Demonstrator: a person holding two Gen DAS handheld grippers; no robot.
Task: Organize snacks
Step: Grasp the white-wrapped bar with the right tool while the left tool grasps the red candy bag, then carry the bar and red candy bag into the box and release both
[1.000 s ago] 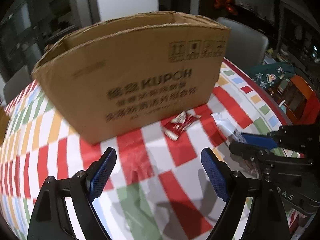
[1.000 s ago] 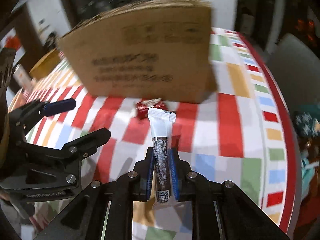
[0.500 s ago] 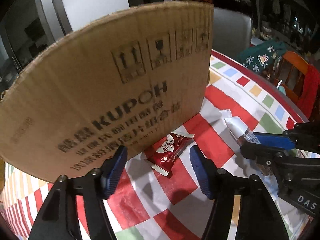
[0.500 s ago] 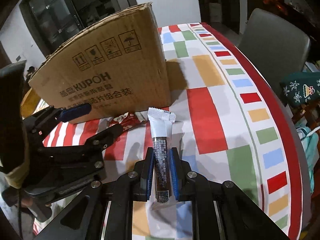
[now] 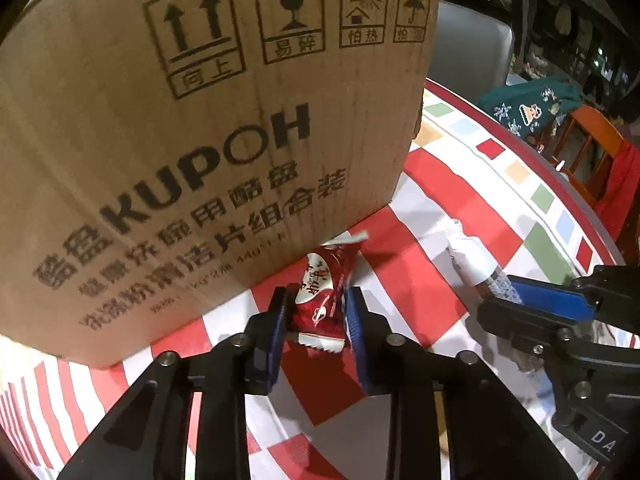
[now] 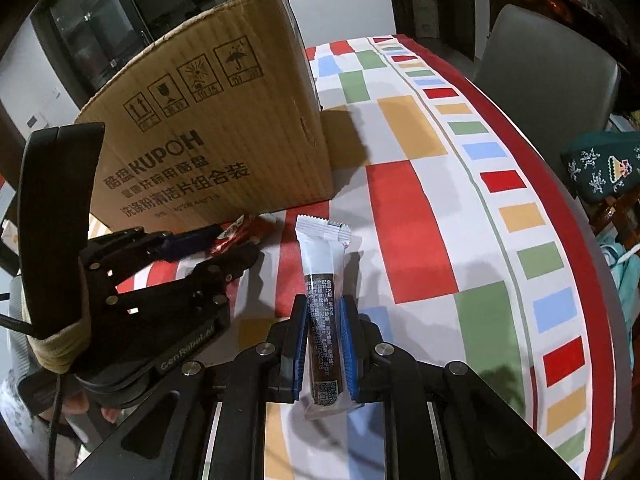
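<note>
While both tongs pinch snacks, left gripper [image 5: 314, 322] on red packet [image 5: 322, 296], right gripper [image 6: 323, 344] on white bar [image 6: 322, 280], checkered tablecloth [image 6: 412, 216], cardboard box [image 6: 208, 148], grey chair [image 6: 548, 80], dark room.

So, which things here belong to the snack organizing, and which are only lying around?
Belonging to the job:
- red snack packet, between the left gripper pads
- white snack bar, clamped in the right gripper
- cardboard box

Only lying around:
- grey chair
- green knitted item
- checked tablecloth

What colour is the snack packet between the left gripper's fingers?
Red with white print and white crimped ends: the snack packet, clearest in the left wrist view, between the left gripper fingers.
</note>
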